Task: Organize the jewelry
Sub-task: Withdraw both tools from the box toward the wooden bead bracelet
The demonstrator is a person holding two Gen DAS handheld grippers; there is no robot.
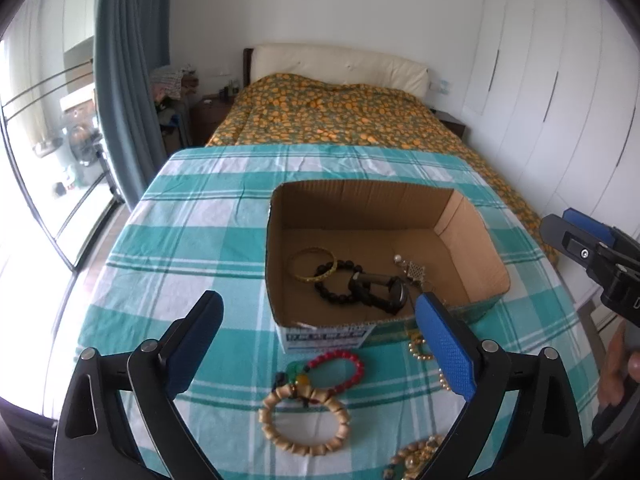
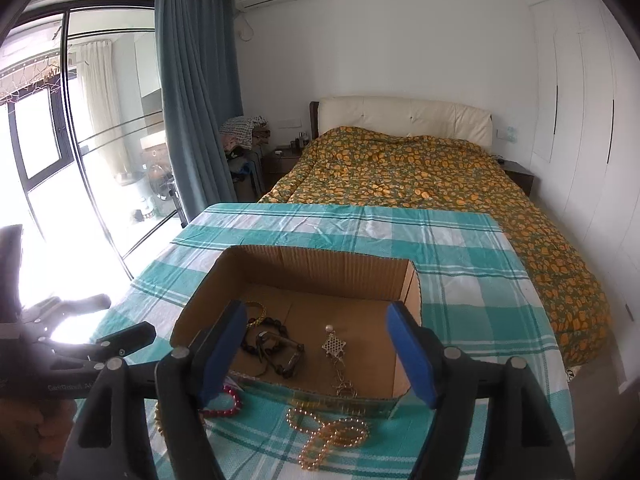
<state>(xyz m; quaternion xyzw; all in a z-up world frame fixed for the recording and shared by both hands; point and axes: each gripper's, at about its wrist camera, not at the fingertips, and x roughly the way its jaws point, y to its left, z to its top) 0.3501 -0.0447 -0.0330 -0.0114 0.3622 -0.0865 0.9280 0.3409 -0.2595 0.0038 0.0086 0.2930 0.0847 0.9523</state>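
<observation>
An open cardboard box (image 1: 360,204) sits on the teal checked tablecloth (image 1: 180,240). Inside lie a gold bangle (image 1: 312,264), a black bead bracelet (image 1: 340,286), a watch (image 1: 386,286) and a silver pendant (image 2: 334,346). In front of the box lie a red bead bracelet (image 1: 346,366), a wooden bead bracelet (image 1: 304,420) and a gold bead necklace (image 2: 332,436). My left gripper (image 1: 319,297) hangs open over the near items, holding nothing. My right gripper (image 2: 316,307) stands open over the box's front wall, also empty.
More gold and tan beads (image 1: 416,456) lie at the table's near edge. A bed with an orange-patterned quilt (image 1: 340,120) stands behind the table. White wardrobe doors (image 1: 540,80) are on the right, a curtain and glass doors (image 2: 100,160) on the left.
</observation>
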